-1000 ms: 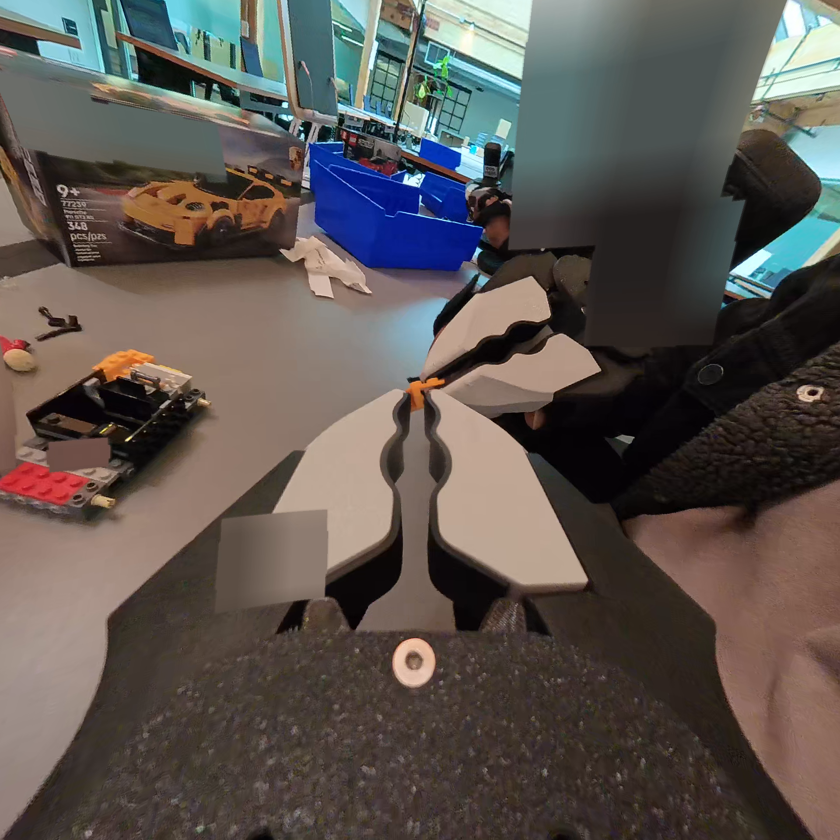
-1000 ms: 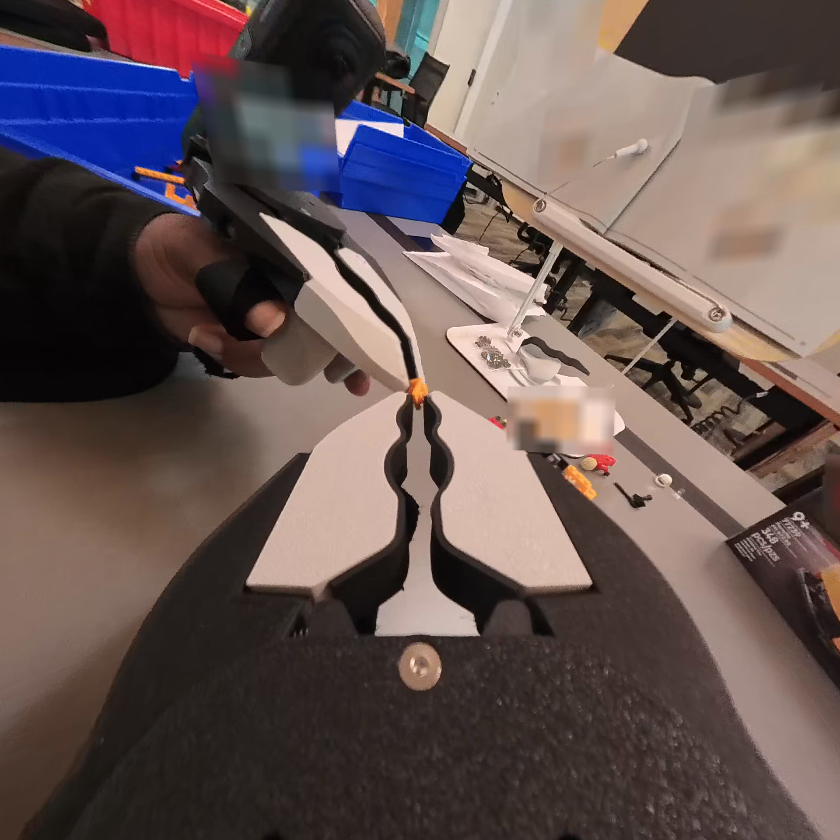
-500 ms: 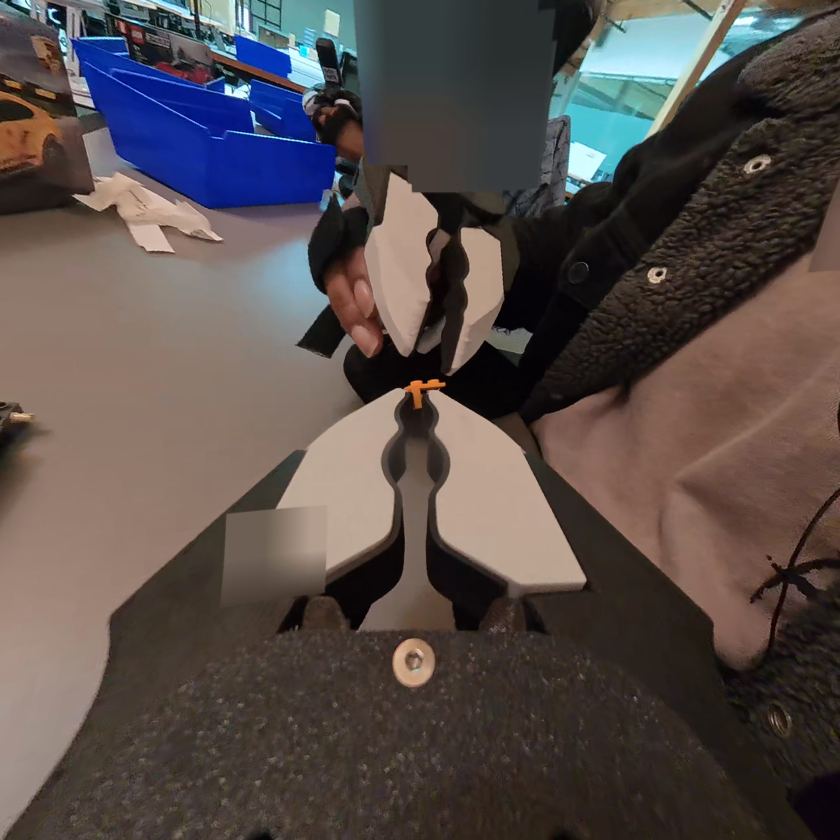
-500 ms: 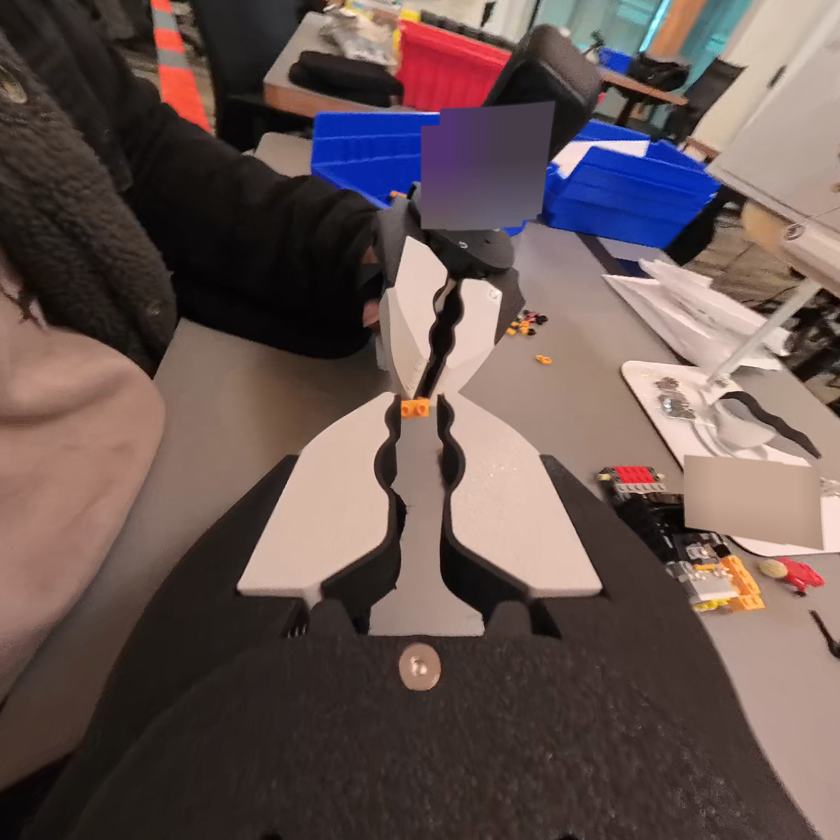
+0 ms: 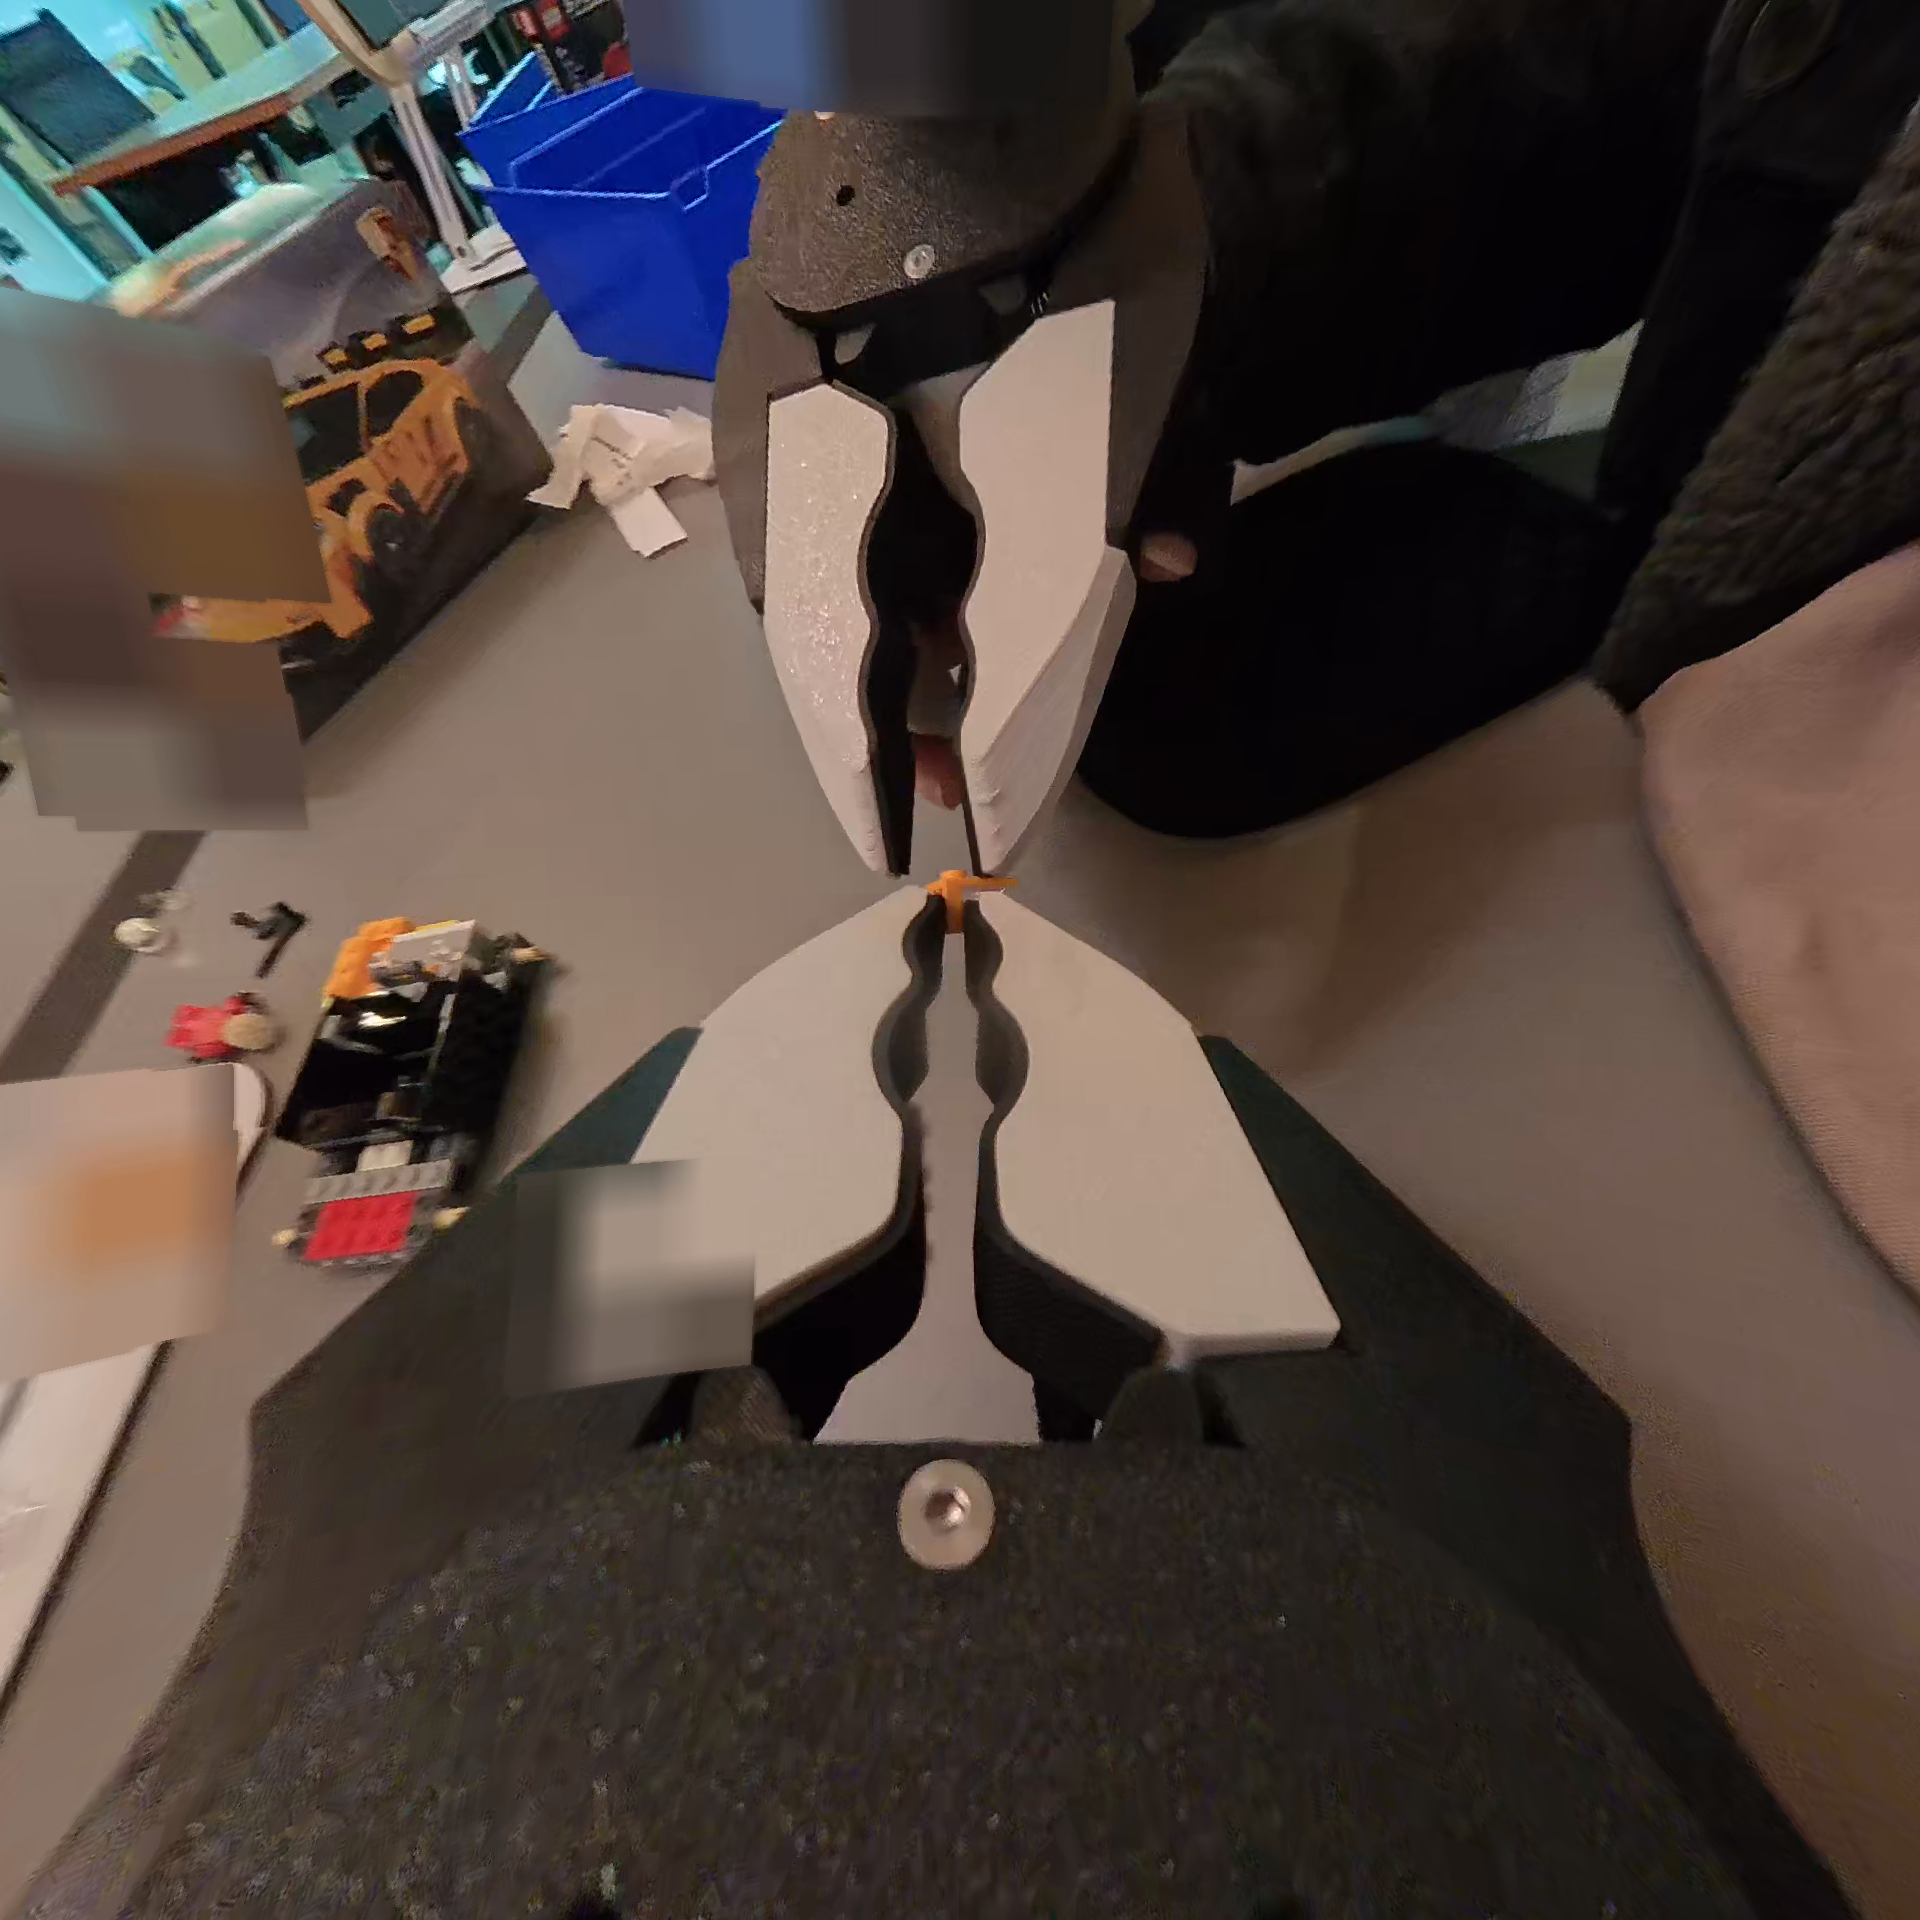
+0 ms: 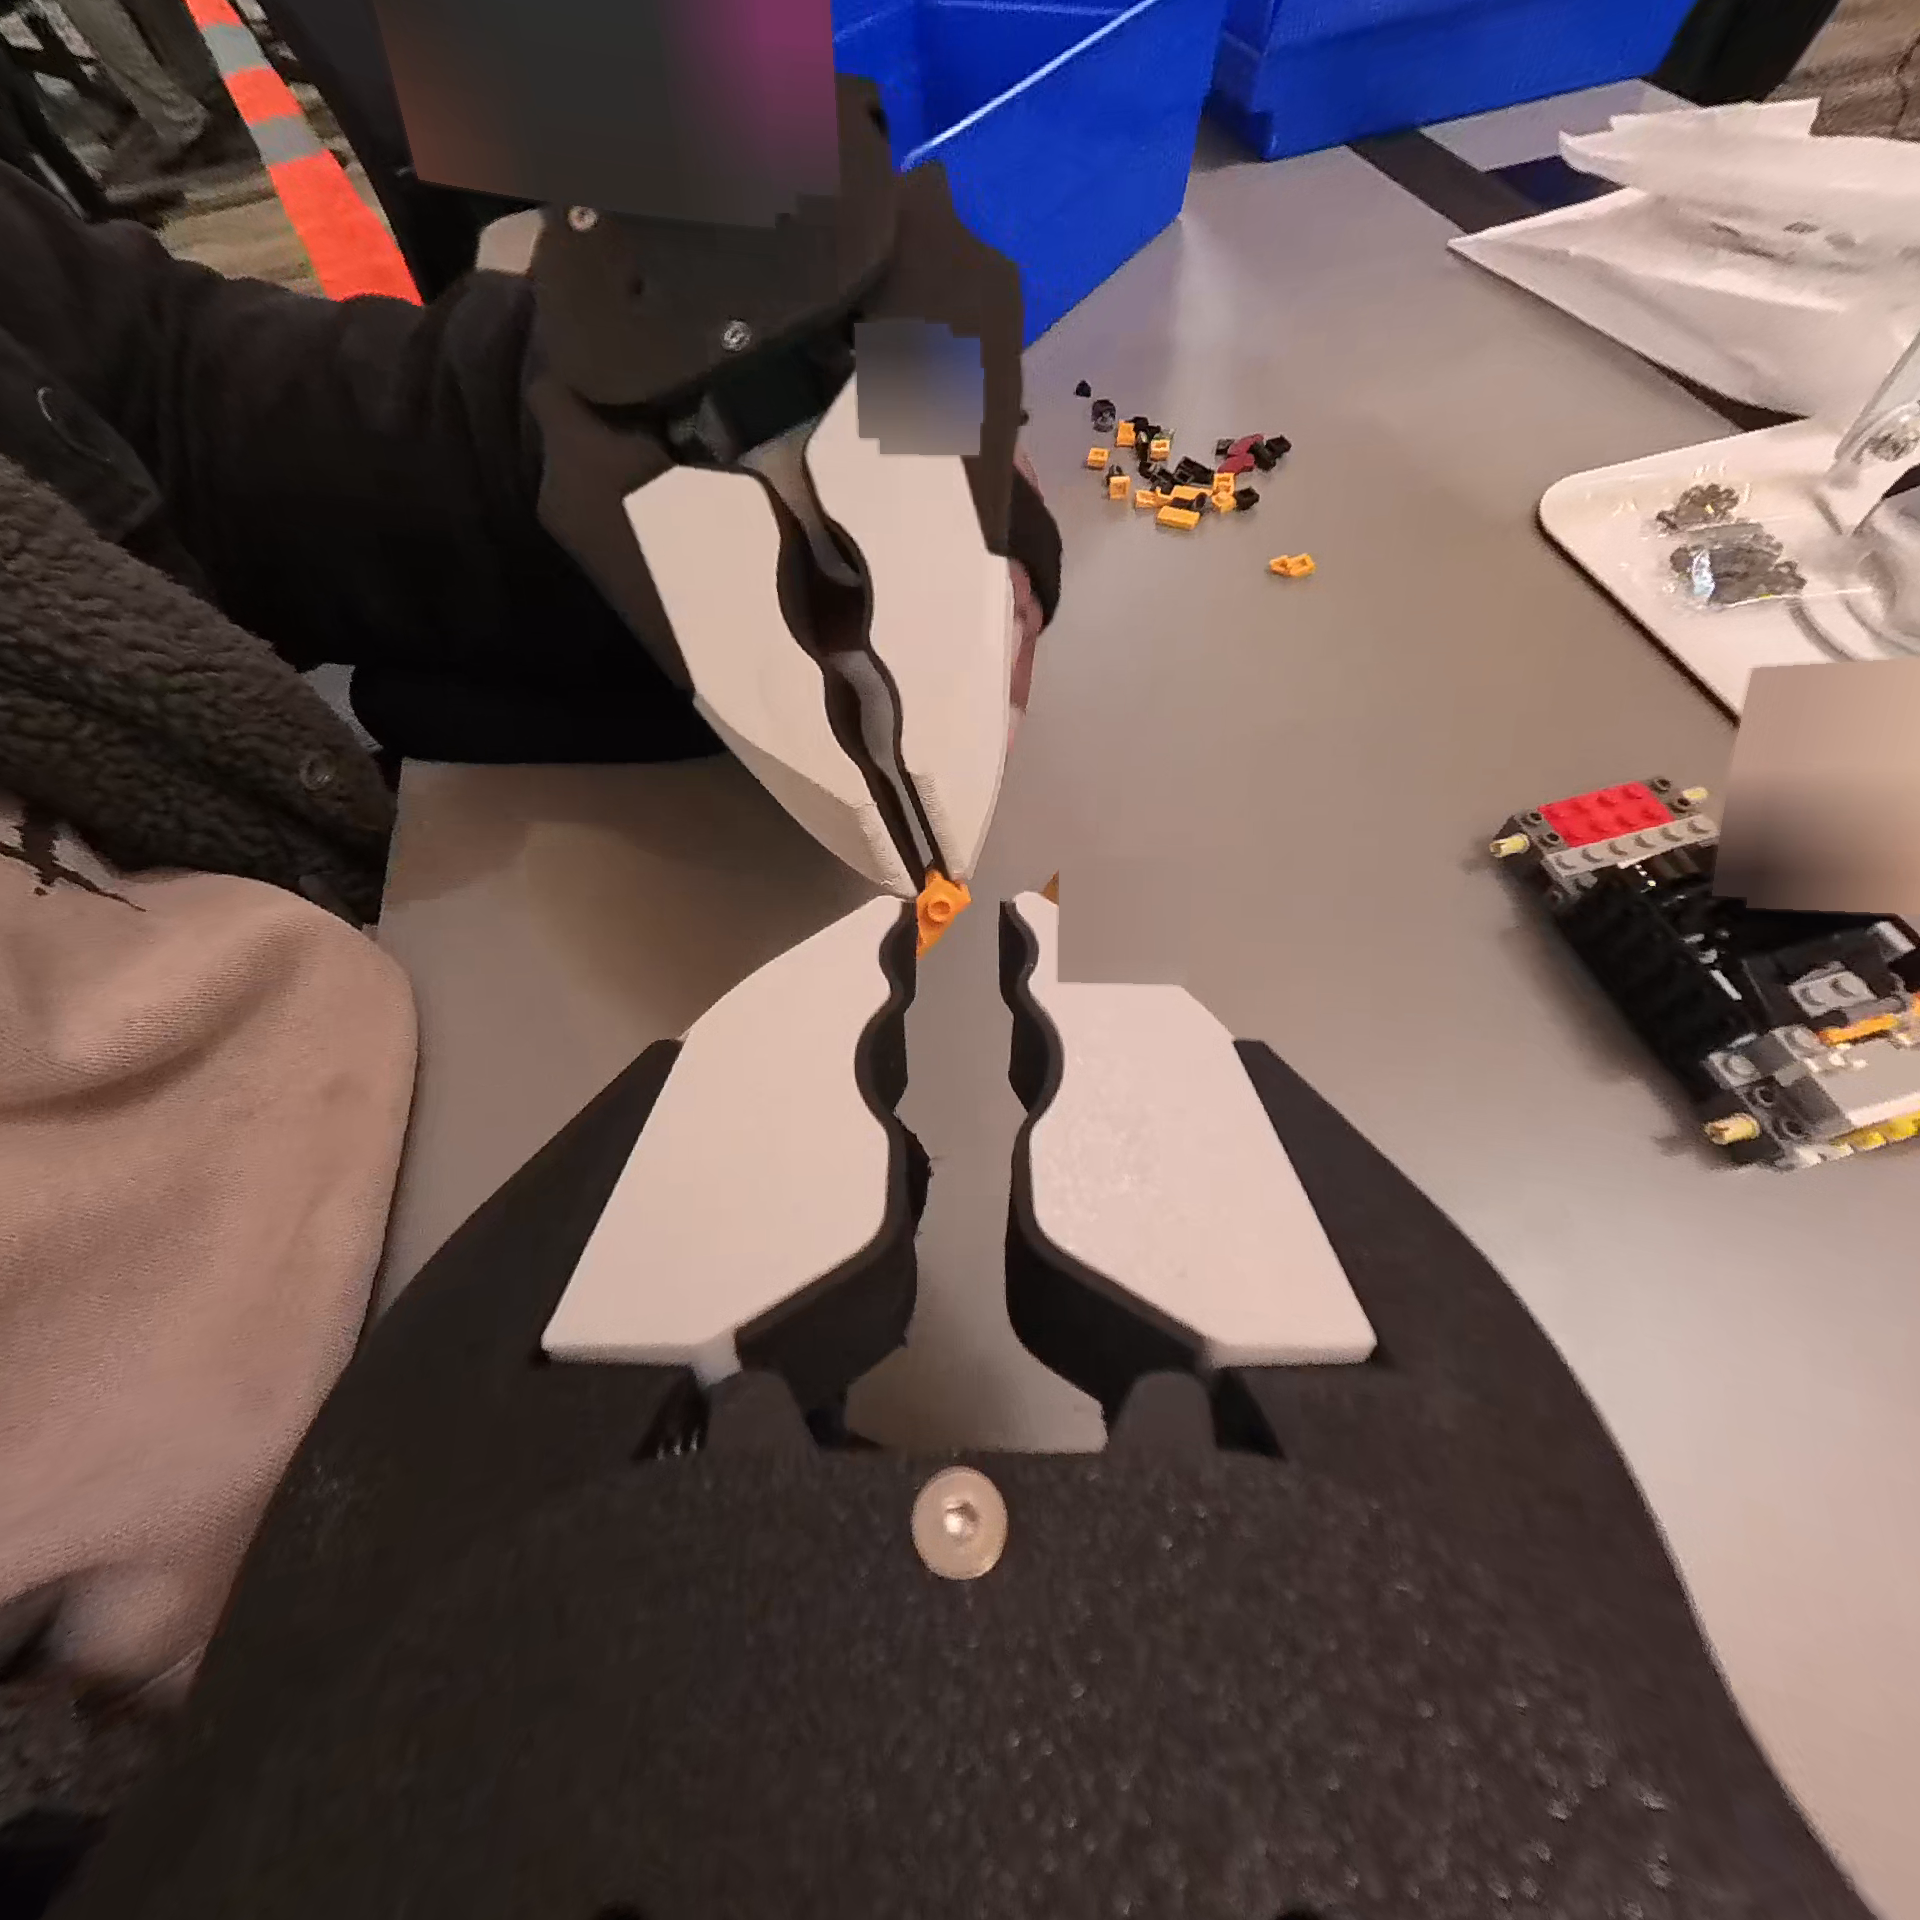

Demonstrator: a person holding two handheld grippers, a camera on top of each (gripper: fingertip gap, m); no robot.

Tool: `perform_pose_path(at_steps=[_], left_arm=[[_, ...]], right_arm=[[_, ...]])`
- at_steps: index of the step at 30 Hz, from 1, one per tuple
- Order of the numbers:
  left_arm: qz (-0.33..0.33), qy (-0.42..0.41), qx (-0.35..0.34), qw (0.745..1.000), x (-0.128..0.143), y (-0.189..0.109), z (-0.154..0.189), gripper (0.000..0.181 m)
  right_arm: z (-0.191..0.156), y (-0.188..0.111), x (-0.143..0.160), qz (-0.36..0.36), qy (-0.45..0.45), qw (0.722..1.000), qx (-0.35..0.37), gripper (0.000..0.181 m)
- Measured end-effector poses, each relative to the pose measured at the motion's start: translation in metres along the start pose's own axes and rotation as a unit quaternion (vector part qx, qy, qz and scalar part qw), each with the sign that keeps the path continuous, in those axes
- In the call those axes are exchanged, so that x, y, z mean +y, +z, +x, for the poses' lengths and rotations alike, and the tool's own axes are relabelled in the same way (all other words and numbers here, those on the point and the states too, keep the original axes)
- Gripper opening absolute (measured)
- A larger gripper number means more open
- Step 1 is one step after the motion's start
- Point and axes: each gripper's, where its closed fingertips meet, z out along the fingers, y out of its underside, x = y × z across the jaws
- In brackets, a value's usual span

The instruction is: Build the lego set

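Left wrist view: my left gripper [image 5: 954, 906] pinches the tiny orange plastic lego piece [image 5: 954, 885] in mid-air.

Right wrist view: my right gripper [image 6: 958, 906] stands spread beside it; a careless nudge could knock it onto the grey table [image 6: 1299, 727].

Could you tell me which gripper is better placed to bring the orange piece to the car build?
Left: the left gripper is shut on the orange piece, while the right gripper is open and holds nothing.
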Motion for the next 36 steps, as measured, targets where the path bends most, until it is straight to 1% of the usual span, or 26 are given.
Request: perform_pose_path(at_steps=[4, 9, 12, 14, 16, 18, 20, 22, 25, 28, 30, 32, 34, 36], left_arm=[[-0.033, 0.055, -0.045, 0.997, 0.004, 0.001, -0.007, 0.004], [-0.076, 0.106, -0.078, 0.988, 0.013, 0.004, -0.011, 0.004], [-0.094, 0.125, -0.084, 0.984, 0.018, 0.006, -0.011, 0.003], [-0.093, 0.127, -0.086, 0.984, 0.019, 0.006, -0.011, 0.004], [-0.077, 0.108, -0.085, 0.988, 0.017, 0.005, -0.014, 0.004], [-0.076, 0.05, -0.073, 0.993, 0.024, 0.001, -0.021, 0.02], [-0.083, -0.031, -0.048, 0.995, 0.041, -0.004, -0.028, 0.035], [-0.106, -0.1, -0.026, 0.989, 0.062, -0.005, -0.032, 0.045], [-0.15, -0.132, -0.012, 0.98, 0.087, 0.0, -0.03, 0.05], [-0.18, -0.145, -0.006, 0.973, 0.102, 0.005, -0.026, 0.044], [-0.165, -0.157, -0.005, 0.974, 0.098, 0.006, -0.028, 0.036], [-0.158, -0.168, -0.002, 0.973, 0.097, 0.007, -0.028, 0.033], [-0.156, -0.161, -0.003, 0.975, 0.096, 0.009, -0.028, 0.026], [-0.153, -0.158, -0.004, 0.976, 0.095, 0.011, -0.027, 0.025]], right_arm=[[0.001, 0.002, 0.001, -0.002, 0.025, 1.0, -0.018, 0.014], [0.008, 0.011, 0.009, -0.027, 0.033, 0.999, -0.006, 0.01], [0.01, 0.014, 0.012, -0.034, 0.039, 0.999, -0.016, 0.009], [0.011, 0.015, 0.014, -0.032, 0.033, 0.998, -0.03, 0.008], [0.015, 0.014, 0.012, -0.018, 0.014, 0.999, -0.036, 0.007], [0.026, 0.015, 0.016, -0.011, -0.028, 0.999, -0.029, 0.007], [0.036, 0.017, 0.026, -0.021, -0.056, 0.998, -0.029, 0.007], [0.043, 0.022, 0.035, -0.035, -0.069, 0.996, -0.039, 0.007], [0.044, 0.029, 0.043, -0.047, -0.071, 0.994, -0.066, 0.007], [0.046, 0.033, 0.047, -0.055, -0.071, 0.993, -0.082, 0.007], [0.046, 0.033, 0.048, -0.058, -0.072, 0.992, -0.088, 0.007], [0.045, 0.031, 0.05, -0.061, -0.075, 0.991, -0.09, 0.007], [0.045, 0.029, 0.051, -0.06, -0.074, 0.991, -0.094, 0.007], [0.044, 0.029, 0.052, -0.062, -0.075, 0.99, -0.097, 0.007]])
